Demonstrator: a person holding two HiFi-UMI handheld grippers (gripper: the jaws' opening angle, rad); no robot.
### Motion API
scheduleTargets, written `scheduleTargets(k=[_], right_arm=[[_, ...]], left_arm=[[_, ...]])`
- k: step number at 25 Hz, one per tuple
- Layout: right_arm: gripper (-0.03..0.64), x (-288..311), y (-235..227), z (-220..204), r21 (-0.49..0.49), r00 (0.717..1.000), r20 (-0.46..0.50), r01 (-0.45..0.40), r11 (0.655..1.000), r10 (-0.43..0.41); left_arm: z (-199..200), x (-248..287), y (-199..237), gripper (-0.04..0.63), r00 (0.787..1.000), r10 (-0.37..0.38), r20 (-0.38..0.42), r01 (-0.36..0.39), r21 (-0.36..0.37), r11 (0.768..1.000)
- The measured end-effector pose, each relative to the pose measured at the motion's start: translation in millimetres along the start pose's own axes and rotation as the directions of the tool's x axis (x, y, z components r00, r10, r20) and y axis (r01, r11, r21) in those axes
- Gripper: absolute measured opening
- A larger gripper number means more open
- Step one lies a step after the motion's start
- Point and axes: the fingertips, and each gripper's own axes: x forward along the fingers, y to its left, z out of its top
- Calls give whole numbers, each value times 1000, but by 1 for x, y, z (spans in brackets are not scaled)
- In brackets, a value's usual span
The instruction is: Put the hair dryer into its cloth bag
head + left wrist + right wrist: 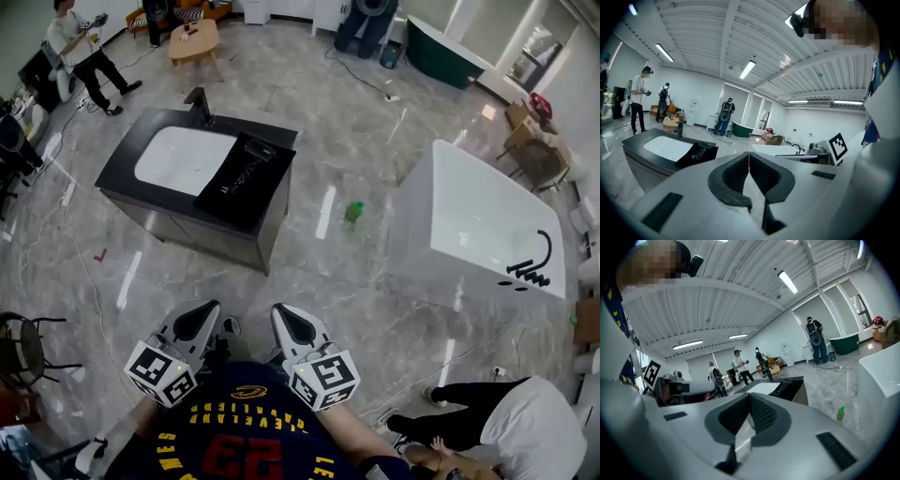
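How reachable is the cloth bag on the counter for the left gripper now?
Probably not. The left gripper, jaws shut, sits by the person's body, with a stretch of floor between it and the cloth bag on the counter. Nothing blocks it.

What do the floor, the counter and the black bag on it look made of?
Floor: polished stone or marble-look tile; grey veins, glossy light streaks.
Counter: dark matte top, material unclear; glossy white basin, probably ceramic.
Bag: black cloth, lying limp and flat.
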Motion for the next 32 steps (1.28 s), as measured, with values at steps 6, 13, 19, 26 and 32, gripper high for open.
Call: scheduleTargets(k=[6,13,19,26,32], right_arm=[[8,19,-10,-6,30,1000,-23,-19,999,20],[8,46,-43,11,25,998,-12,67,997,-67],[8,88,-75,41,11,987,2,163,987,-163],[8,160,-88,62,8,977,-50,206,978,-206],[8,212,-92,59,3,966,-133,223,975,-221]], left_arm=[[-8,17,8,3,999,-5,-40,6,21,1000],[9,59,36,3,997,-70,-44,71,16,997],[43,105,77,3,988,-154,-23,154,20,988],[67,139,145,3,979,-204,-23,204,-18,979],[57,151,212,3,981,-187,-56,183,-75,980]])
